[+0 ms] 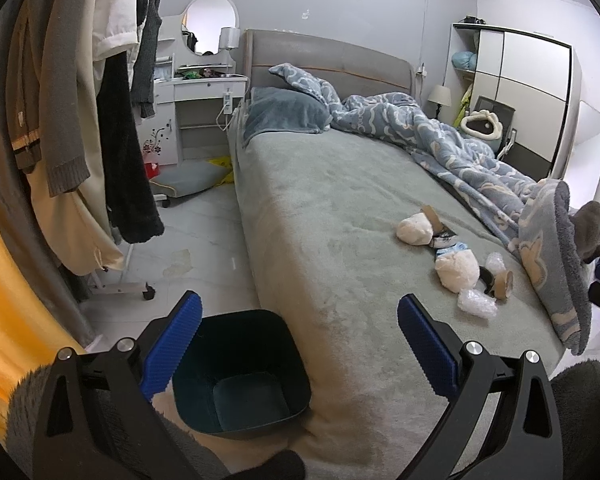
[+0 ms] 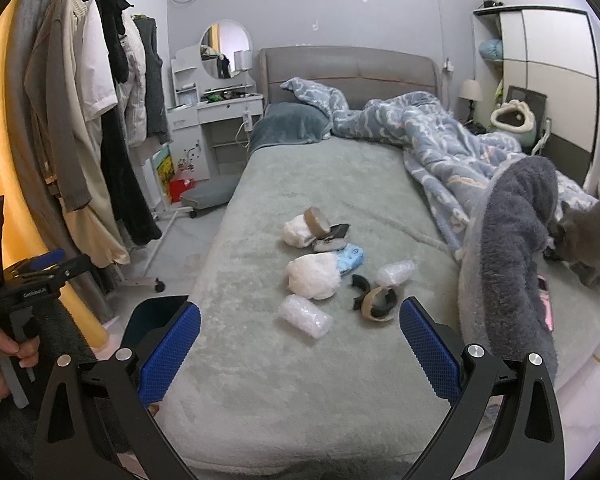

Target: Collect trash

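A rack of hanging coats [image 2: 84, 120] stands at far left. The left gripper [image 1: 299, 322] hangs with blue fingers spread wide and empty above the dark teal square plastic bin [image 1: 240, 372], which sits at the near corner of the grey-green plush bed [image 1: 332, 216]. The right gripper [image 2: 300, 326], likewise spread and empty, faces the trash on the bed: white crumpled wads [image 2: 312, 278], bubble wrap rolls [image 2: 305, 315] and cardboard tape rings [image 2: 378, 303]. A grey cat [image 2: 592, 236] stands at far right.
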A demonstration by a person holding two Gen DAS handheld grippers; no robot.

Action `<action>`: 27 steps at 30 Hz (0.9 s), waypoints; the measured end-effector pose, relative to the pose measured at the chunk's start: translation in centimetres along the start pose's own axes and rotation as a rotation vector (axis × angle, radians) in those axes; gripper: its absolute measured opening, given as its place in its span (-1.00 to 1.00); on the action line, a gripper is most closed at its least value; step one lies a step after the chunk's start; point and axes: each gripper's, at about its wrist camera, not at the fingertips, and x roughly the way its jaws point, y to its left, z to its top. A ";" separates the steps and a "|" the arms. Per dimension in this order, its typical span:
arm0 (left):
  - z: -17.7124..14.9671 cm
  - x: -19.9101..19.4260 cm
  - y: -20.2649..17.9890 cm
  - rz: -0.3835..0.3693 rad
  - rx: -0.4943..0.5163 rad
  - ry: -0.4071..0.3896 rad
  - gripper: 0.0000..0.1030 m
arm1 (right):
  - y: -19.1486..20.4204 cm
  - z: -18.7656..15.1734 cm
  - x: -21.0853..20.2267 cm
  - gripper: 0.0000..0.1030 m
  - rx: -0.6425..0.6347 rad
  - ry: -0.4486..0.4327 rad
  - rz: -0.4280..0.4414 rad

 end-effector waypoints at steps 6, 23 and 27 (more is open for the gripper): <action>0.0 0.5 -0.7 -0.098 0.026 0.017 0.94 | -0.8 -0.2 0.7 0.94 0.030 0.006 -0.017; 0.2 5.5 -5.6 -0.296 0.176 0.062 0.91 | -5.6 -1.2 8.1 0.58 0.034 0.128 -0.055; -0.5 7.6 -6.4 -0.343 0.193 0.096 0.90 | -6.7 -1.4 9.8 0.56 0.025 0.149 -0.054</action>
